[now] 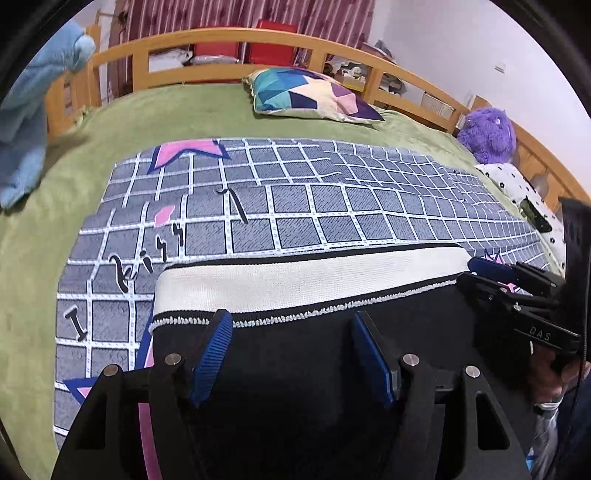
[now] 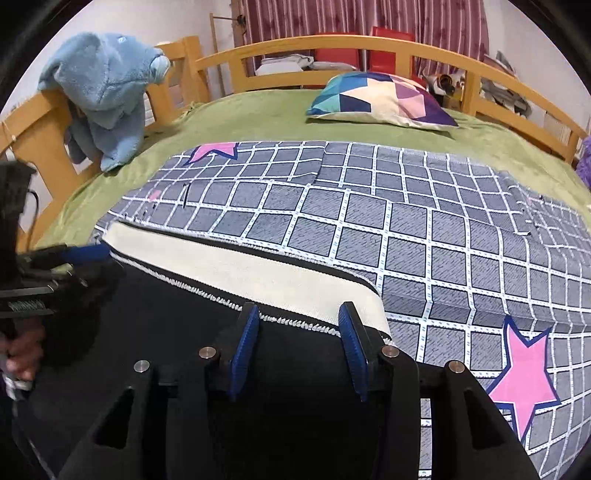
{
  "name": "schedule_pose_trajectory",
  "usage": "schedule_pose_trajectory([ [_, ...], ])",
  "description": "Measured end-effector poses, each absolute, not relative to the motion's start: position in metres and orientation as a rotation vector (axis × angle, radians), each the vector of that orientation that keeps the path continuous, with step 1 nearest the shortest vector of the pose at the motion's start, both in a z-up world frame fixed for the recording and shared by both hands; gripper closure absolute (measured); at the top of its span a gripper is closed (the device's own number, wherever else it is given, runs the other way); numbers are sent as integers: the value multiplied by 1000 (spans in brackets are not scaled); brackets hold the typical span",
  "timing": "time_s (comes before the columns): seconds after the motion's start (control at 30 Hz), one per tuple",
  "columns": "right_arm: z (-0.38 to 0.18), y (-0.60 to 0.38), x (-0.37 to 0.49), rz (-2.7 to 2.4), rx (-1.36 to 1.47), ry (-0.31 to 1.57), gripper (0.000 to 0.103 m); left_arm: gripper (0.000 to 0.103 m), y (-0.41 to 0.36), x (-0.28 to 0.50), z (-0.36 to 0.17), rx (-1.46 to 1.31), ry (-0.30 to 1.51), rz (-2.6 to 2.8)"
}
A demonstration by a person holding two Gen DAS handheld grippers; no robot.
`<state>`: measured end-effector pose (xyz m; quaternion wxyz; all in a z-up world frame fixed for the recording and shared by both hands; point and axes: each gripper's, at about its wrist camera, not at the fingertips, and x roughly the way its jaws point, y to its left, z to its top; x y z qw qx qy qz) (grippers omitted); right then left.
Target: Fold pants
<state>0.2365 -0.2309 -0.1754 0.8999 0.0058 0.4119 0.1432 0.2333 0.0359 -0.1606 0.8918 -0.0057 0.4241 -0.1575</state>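
Closest in, the left gripper (image 1: 291, 354) hangs with its two blue ribbed pads (image 1: 212, 356) spread apart, released, over the black knit pants (image 1: 295, 369); black cloth fills the gap between the fingers, and nothing is pinched. The right gripper (image 2: 299, 347) stands likewise, its blue pads (image 2: 243, 354) apart and loose above the same black cloth, near the right end of the waistband.

Just beyond both sets of fingertips runs the pants' broad cream ribbed waistband (image 1: 306, 280), edged with a line of white stitching, lying flat across the view. In the left wrist view the other gripper shows to the right of the fingers, at the waistband's far end; in the right wrist view the left one sits off to the left.

The pants lie on a grey quilt checked with white lines and pink stars (image 1: 332, 206), which spreads past the waistband. Under it is a green bedspread (image 1: 207, 110).

Farther ahead rests a cushion of teal, navy, cream and purple triangles (image 2: 380, 99). Left of the fingers, a pale blue plush toy (image 2: 107, 92) slumps over the wooden bed rail (image 2: 332, 44). Far right in the left wrist view sits a purple furry toy (image 1: 487, 134). Behind the rail hang red striped curtains (image 2: 351, 18).
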Motion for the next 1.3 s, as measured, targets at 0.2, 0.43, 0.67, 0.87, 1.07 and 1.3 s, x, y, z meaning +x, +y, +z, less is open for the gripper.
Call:
schedule_pose_trajectory([
  [0.2, -170, -222, 229, 254, -58, 866, 59, 38, 42, 212, -146, -12, 912, -330],
  [0.43, -163, -236, 165, 229, -49, 924, 58, 38, 65, 148, -154, -6, 965, -318],
  [0.67, -171, -254, 97, 206, 23, 909, 58, 38, 76, 88, -169, -18, 981, -283],
  [0.87, -181, -266, 66, 198, 103, 914, 57, 36, 84, 63, -165, -79, 952, -261],
  [1.07, -185, -263, 49, 180, 126, 898, 57, 35, 81, 49, -171, -81, 959, -250],
  [1.3, -181, -260, 40, 160, 114, 910, 57, 36, 81, 30, -158, -100, 925, -216],
])
